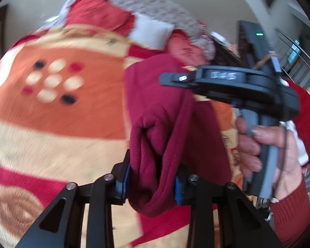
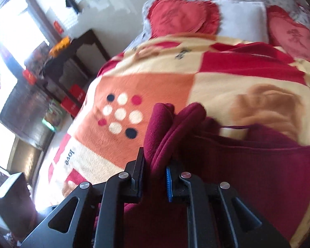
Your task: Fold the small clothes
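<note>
A dark red fleece garment [image 1: 155, 124] is held above the patterned bed blanket [image 1: 57, 111]. My left gripper [image 1: 150, 184] is shut on a bunched fold of it. My right gripper [image 2: 155, 177] is shut on another bunched edge of the garment [image 2: 248, 175], which hangs to the right over the blanket [image 2: 146, 82]. The right gripper also shows from the side in the left wrist view [image 1: 171, 78], held in a hand, just right of the cloth.
Red heart-shaped cushions [image 2: 181, 16] and a white pillow [image 2: 241, 18] lie at the head of the bed. A dark wooden table [image 2: 72, 51] and red boxes [image 2: 74, 101] stand at the bed's left side. A dark cabinet [image 1: 256, 41] stands to the right.
</note>
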`<state>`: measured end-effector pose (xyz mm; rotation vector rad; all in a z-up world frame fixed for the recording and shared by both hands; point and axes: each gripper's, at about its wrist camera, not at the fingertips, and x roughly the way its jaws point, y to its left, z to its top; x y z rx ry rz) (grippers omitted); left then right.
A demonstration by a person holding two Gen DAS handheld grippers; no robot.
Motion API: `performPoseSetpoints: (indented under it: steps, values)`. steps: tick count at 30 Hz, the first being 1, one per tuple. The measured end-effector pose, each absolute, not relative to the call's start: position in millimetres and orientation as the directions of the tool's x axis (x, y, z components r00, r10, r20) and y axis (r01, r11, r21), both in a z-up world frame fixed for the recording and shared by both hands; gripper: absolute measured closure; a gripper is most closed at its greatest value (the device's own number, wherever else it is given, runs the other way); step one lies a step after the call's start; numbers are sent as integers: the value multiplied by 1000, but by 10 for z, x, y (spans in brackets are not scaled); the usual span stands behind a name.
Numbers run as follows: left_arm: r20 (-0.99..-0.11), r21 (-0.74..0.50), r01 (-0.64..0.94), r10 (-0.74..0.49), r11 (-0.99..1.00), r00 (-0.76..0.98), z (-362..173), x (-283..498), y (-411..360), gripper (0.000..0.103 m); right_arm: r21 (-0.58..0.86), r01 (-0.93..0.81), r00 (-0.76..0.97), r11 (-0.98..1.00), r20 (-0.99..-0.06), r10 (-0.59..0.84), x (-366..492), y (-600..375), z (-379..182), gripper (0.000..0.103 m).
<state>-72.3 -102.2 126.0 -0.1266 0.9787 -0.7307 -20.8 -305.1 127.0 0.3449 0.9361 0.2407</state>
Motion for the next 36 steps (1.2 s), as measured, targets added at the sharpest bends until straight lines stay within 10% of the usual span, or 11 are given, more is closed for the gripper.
performPoseSetpoints:
  steps: [13, 21, 26, 29, 36]
  values:
    - [-696, -368, 727, -690, 580, 198, 1404, -1187, -2649, 75, 360, 139, 652, 923, -734, 188, -954, -4562, 1297, 103]
    - [-761, -356, 769, -643, 531, 91, 1193, -1397, -2751, 37, 453, 303, 614, 838, -766, 193, -1151, -5141, 499, 103]
    - [-750, -246, 767, -618, 593, 237, 1328, -1294, -2379, 24, 548, 327, 668, 770, -710, 222, -1405, -5195, 679, 87]
    - [-758, -222, 744, -592, 630, 274, 1278, -1235, -2254, 24, 612, 305, 709, 730, -658, 255, -1627, -5108, 828, 60]
    - [-752, -277, 776, -630, 567, 193, 1251, -1408, -2273, 24, 628, 315, 633, 712, -698, 335, -1728, -4818, 745, 57]
